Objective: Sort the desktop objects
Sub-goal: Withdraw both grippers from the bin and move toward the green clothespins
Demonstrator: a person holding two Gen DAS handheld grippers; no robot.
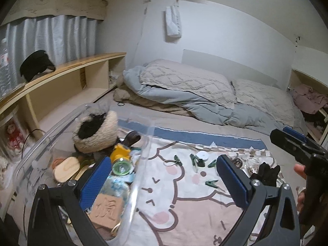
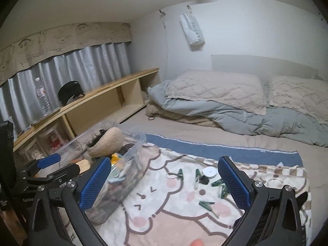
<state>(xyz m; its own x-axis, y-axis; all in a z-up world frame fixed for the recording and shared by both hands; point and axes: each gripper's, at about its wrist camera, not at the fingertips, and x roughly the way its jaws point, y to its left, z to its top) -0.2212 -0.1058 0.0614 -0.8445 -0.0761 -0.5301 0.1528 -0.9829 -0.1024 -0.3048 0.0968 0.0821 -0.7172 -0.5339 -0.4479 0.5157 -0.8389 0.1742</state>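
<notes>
Bed blanket [image 2: 164,215] holds green clips [image 2: 207,204] near a full clear bin [image 1: 141,164]. Both claws, left [image 1: 162,182] and right [image 2: 164,184], are spread wide and empty. Next job, I think: pinch a clip.

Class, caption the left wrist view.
Open left hand-held gripper above a clear bin and green clothespins on a bear blanket.

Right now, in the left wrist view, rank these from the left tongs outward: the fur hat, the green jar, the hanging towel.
1. Green jar, in the clear bin, beside the left tongs' left finger.
2. Fur hat, farther back in the bin.
3. Towel, up on the far wall.
</notes>
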